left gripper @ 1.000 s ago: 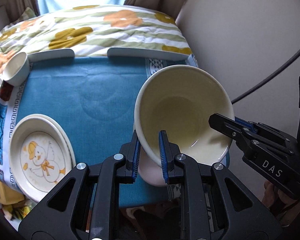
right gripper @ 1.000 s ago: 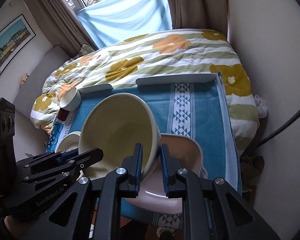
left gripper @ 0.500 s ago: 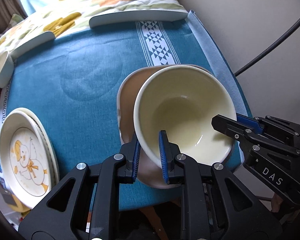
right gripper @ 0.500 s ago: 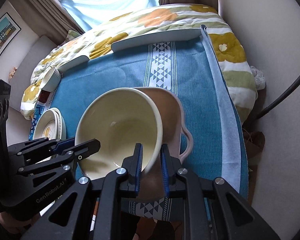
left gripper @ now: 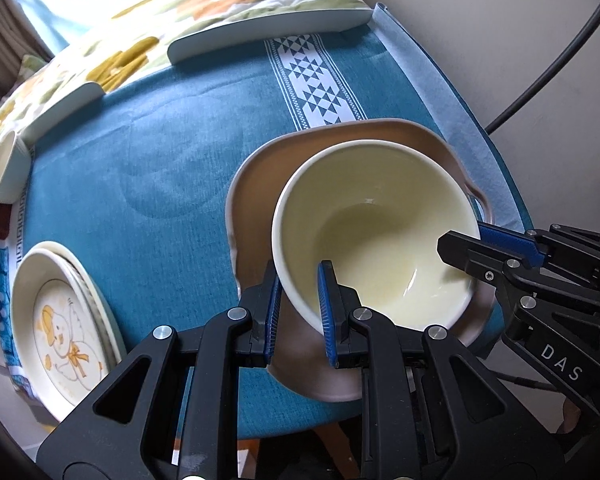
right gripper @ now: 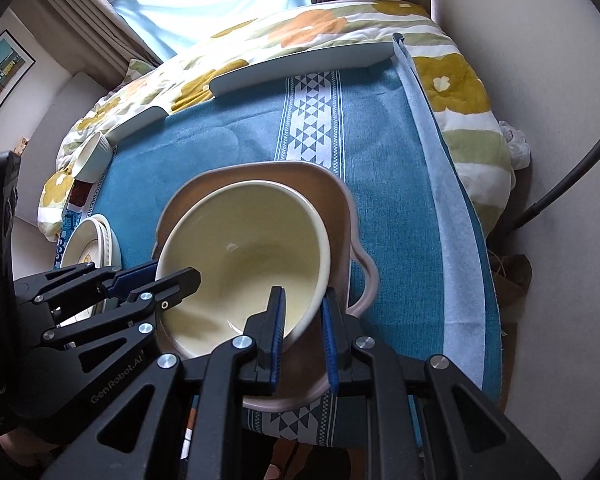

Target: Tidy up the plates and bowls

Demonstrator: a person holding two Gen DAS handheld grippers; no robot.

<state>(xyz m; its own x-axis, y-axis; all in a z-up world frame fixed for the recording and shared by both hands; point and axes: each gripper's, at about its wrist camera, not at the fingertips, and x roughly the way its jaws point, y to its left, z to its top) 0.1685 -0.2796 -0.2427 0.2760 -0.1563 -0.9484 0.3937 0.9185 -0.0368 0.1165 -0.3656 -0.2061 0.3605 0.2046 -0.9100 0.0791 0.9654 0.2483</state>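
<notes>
A large cream bowl sits inside a wider pink-beige handled dish on the blue cloth. My left gripper is shut on the bowl's near-left rim. My right gripper is shut on the bowl's right rim; it also shows in the left wrist view. The left gripper also shows in the right wrist view. A stack of cream plates with a duck picture lies at the table's left edge.
A small white bowl sits at the far left corner. Two pale rails line the table's far edge, with a flowered duvet behind. A wall and a black cable are on the right.
Both grippers lowered the cream bowl from a tilted, raised hold down into the pink-beige dish. The bowl now sits more level.
</notes>
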